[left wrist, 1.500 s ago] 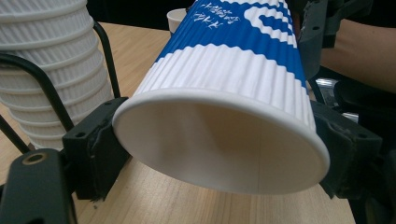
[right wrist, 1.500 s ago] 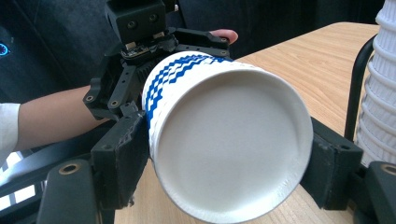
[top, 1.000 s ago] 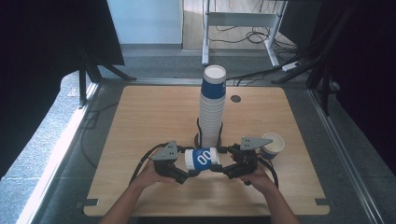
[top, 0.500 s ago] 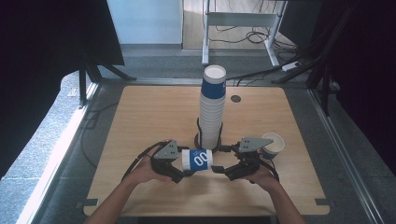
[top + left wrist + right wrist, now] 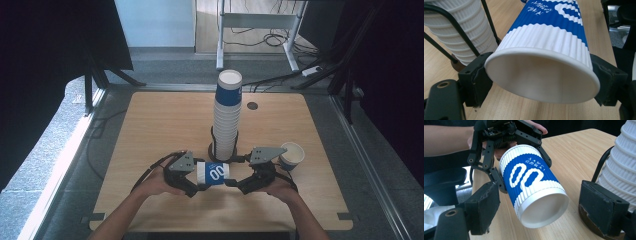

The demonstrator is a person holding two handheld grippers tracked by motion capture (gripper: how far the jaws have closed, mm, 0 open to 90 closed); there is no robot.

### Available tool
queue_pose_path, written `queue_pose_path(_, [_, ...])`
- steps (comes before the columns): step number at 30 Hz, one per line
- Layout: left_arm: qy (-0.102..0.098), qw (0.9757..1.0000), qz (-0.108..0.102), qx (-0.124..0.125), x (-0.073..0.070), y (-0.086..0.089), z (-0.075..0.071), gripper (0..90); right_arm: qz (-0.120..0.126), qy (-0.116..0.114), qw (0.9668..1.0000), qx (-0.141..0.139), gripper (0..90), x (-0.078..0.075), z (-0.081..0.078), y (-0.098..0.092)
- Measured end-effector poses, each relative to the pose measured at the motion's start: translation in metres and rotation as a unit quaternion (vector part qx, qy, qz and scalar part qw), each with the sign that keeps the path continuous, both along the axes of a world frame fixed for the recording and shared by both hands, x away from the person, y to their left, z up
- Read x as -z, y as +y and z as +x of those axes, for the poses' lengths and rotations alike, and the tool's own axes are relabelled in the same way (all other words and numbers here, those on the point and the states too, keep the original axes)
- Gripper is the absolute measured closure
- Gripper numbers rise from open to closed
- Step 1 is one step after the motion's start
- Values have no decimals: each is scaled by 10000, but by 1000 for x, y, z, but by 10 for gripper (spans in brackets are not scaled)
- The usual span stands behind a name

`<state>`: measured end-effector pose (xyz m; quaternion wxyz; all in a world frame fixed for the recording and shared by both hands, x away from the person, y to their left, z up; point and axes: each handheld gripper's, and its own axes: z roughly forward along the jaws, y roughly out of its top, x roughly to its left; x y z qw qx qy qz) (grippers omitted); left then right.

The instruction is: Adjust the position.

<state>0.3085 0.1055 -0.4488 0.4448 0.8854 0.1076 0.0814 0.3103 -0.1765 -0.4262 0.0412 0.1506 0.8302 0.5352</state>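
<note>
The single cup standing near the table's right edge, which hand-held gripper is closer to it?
Right. The right hand-held gripper sits just left of the standing cup; the left hand-held gripper, clamping the sideways cup, lies farther left.

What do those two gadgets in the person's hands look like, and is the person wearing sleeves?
Both are black. The left gripper and right gripper each carry a grey three-cornered plate on top and trail a black cable. Their jaws are blocky black pads, scuffed at the edges, on jointed black links with small bolts. The forearms are bare; no sleeves are in view.
</note>
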Motion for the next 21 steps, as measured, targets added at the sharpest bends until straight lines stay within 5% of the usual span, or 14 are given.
queue_pose_path(21, [-124, 9982, 557, 192, -16, -8, 3, 157, -428, -2, 9990, -117, 162, 2, 4, 11])
